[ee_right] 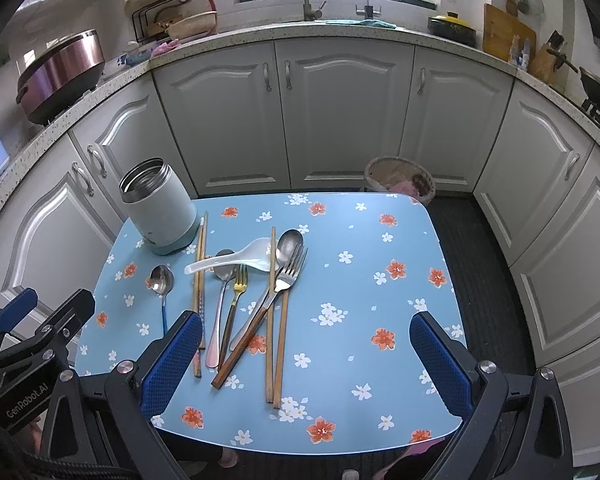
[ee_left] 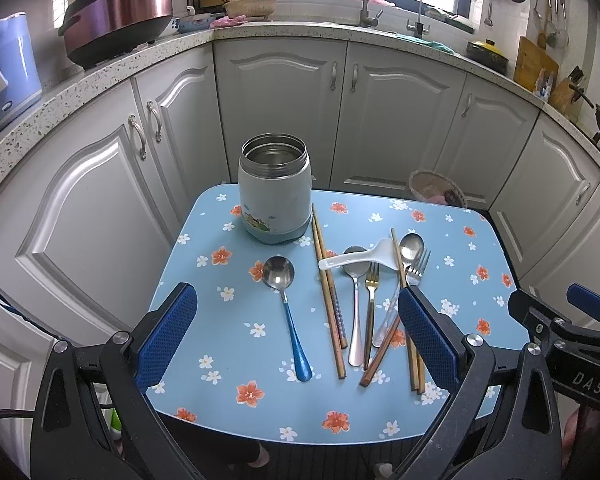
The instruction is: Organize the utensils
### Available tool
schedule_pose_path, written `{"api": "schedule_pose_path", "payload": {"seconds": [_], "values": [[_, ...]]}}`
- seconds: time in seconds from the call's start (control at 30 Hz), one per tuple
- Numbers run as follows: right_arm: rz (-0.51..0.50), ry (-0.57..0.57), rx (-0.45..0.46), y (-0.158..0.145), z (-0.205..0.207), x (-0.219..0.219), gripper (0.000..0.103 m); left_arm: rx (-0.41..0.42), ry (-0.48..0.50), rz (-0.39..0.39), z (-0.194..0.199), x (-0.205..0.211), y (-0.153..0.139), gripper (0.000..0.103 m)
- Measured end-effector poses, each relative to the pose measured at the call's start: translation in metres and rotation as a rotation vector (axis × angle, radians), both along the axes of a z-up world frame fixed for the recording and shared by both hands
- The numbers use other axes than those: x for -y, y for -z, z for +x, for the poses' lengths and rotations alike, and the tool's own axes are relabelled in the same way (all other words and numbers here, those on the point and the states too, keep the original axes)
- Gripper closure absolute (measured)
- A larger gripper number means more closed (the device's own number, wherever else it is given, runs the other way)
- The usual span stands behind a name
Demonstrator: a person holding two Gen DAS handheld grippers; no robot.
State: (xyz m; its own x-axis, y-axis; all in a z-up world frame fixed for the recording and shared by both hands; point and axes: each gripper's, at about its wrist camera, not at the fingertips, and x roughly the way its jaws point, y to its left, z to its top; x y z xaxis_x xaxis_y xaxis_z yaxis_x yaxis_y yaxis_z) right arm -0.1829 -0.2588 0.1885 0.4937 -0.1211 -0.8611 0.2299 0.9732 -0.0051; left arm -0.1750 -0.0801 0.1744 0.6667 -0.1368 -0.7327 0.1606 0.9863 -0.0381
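Steel jar [ee_left: 275, 188], round, open, white plastic spoon [ee_left: 358, 257] across metal cutlery

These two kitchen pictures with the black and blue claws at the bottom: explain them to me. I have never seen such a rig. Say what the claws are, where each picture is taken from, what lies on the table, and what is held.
There is no robot here. A person holds a hand-operated gripper in each hand, and each gripper carries a wide-angle camera looking forward along its jaws. One picture comes from the left gripper, the other from the right gripper; each also catches the other gripper at its edge.

Both look down on a small table with a blue flowered top, standing before white kitchen cabinets. On it stand an open steel-lined jar and loose cutlery: a blue-handled spoon, a white plastic spoon, metal spoons, forks, and several wooden chopsticks.

Both pairs of jaws stand wide open. Nothing is held, and the jar looks empty.
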Motion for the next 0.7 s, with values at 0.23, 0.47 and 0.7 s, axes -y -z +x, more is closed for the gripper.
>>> {"api": "schedule_pose_path", "payload": {"seconds": [0.23,0.47,0.7], "values": [[0.0,-0.006,0.001,-0.0028,0.0014,0.0021,0.0,-0.001,-0.002,-0.007,0.0022,-0.0007,0.0001,0.002],[0.006,-0.005,-0.019,-0.0007,0.0034,0.0044,0.0,-0.001,-0.009,-0.006,0.0034,-0.0021,0.0007,0.002],[0.01,-0.02,-0.028,0.0018,0.0053,0.003,0.0,-0.003,-0.015,-0.003,0.0053,-0.003,0.0018,0.002]]}}
